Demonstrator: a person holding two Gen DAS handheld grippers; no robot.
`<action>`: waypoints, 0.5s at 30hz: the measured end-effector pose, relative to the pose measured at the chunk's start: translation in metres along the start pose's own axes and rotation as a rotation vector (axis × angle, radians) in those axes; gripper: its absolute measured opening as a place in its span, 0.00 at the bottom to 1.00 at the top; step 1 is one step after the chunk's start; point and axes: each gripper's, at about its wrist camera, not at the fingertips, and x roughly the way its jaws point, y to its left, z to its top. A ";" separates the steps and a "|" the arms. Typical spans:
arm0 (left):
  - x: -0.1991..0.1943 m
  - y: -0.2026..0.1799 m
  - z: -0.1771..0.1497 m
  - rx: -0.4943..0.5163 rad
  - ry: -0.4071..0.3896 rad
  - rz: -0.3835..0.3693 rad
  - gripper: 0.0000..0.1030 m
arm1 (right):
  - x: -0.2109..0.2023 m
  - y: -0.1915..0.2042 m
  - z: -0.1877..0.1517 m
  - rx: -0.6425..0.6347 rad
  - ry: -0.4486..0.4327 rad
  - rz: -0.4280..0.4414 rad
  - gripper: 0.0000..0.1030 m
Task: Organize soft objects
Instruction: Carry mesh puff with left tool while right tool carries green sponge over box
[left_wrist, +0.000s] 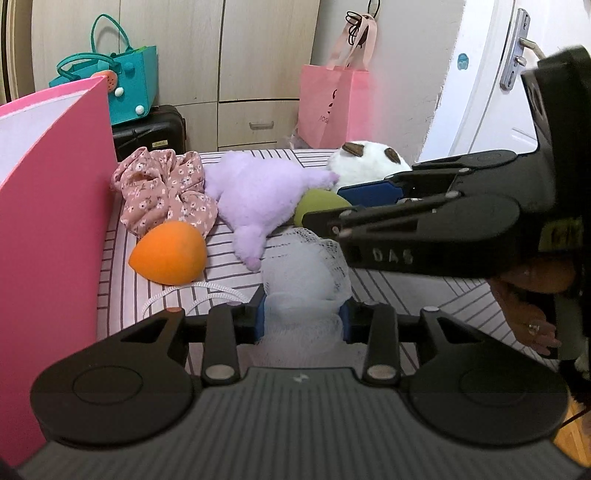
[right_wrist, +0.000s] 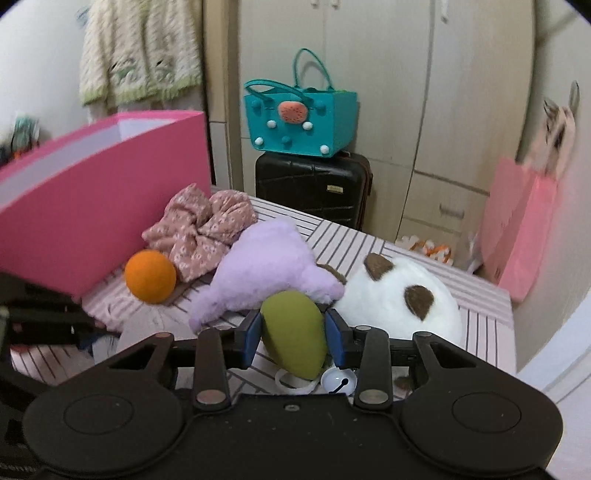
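- While both grippers work over it, the striped desk (left_wrist: 424, 295) carries a loose heap of soft things, with a tall pink box (left_wrist: 55, 206) standing along its left edge.
- Behind the desk stands a pale wardrobe (right_wrist: 461, 92); a black suitcase (right_wrist: 314, 184) sits in front of it with a teal bag (right_wrist: 299, 122) on top, and a pink paper bag (left_wrist: 332, 107) hangs off to the right.
- Biggest of the heap is the white plush (right_wrist: 402, 299) with brown ears, lying at the right end of the desk.
- Next is the lilac plush (left_wrist: 258, 192), sprawled in the middle, one limb touching the white one.
- A floral pink scrunchie (left_wrist: 166, 188) lies bunched between the lilac plush and the pink box.
- The white mesh pouf (left_wrist: 306, 284) sits at the near edge of the desk; the left gripper (left_wrist: 302, 319) is closed on it, its blue pads sunk into the netting on both sides, and a white cord (left_wrist: 192, 295) trails off to the left.
- An orange egg-shaped sponge (left_wrist: 170, 254) rests just in front of the scrunchie, near the box.
- A green sponge (right_wrist: 295, 332) of the same shape lies beside the lilac plush; the right gripper (right_wrist: 293, 334) has its blue pads against both flanks, pinching it.
- A person's hand (left_wrist: 532, 295) shows under the right gripper's body.
- Smallest is a little white bell (right_wrist: 338, 382), just below the green sponge.
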 end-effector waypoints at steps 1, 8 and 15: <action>-0.001 0.000 0.000 -0.005 -0.002 -0.002 0.32 | -0.001 0.003 -0.001 -0.025 -0.005 -0.009 0.39; -0.013 -0.002 -0.005 0.001 -0.011 -0.026 0.30 | -0.022 0.002 -0.003 0.007 -0.024 0.021 0.36; -0.030 0.000 -0.009 -0.022 -0.003 -0.060 0.30 | -0.043 0.004 -0.004 0.075 -0.040 0.067 0.36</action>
